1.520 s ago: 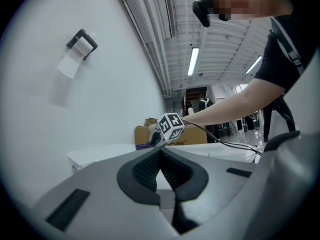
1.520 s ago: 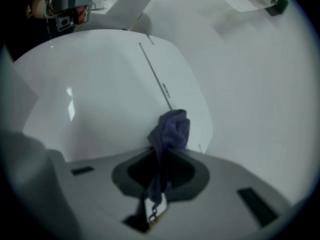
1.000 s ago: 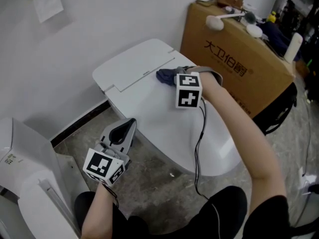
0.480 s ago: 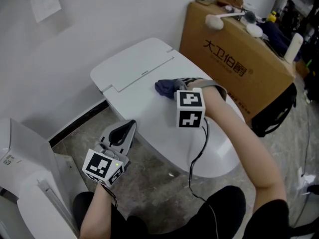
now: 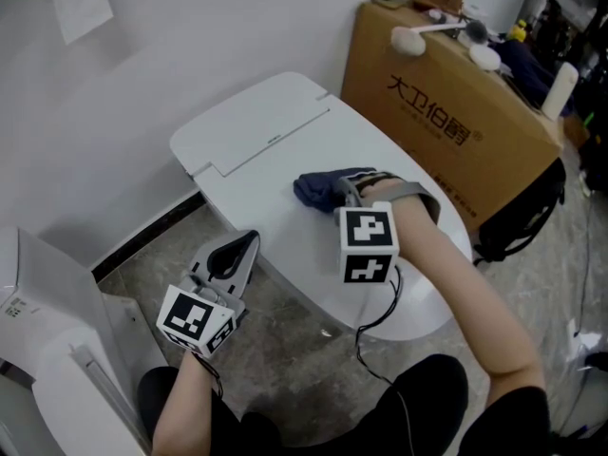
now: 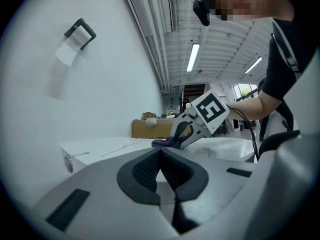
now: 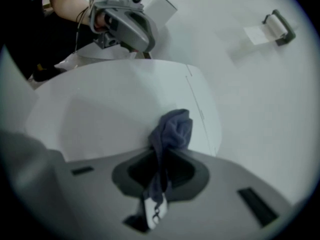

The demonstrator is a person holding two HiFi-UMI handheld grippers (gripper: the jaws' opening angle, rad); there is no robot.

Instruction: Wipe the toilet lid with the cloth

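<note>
The white toilet lid (image 5: 285,183) fills the middle of the head view. A dark blue cloth (image 5: 318,186) lies bunched on it, pinched by my right gripper (image 5: 340,190), which is shut on the cloth. In the right gripper view the cloth (image 7: 172,131) hangs from between the jaws onto the lid (image 7: 100,114), a white tag at its lower end. My left gripper (image 5: 233,253) hovers off the lid's left side above the floor, its jaws shut with nothing between them. From the left gripper view the right gripper (image 6: 192,126) and cloth (image 6: 165,143) show beyond the lid (image 6: 115,146).
A big cardboard box (image 5: 446,112) stands close to the toilet's right side, with a black bag (image 5: 527,212) beside it. A white wall (image 5: 190,46) runs behind the toilet. Another white fixture (image 5: 47,350) sits at the lower left. A paper holder (image 7: 275,26) hangs on the wall.
My right gripper has dragged the cloth along the lid toward me, from near the hinge to the lid's middle. The left gripper has stayed in place.
</note>
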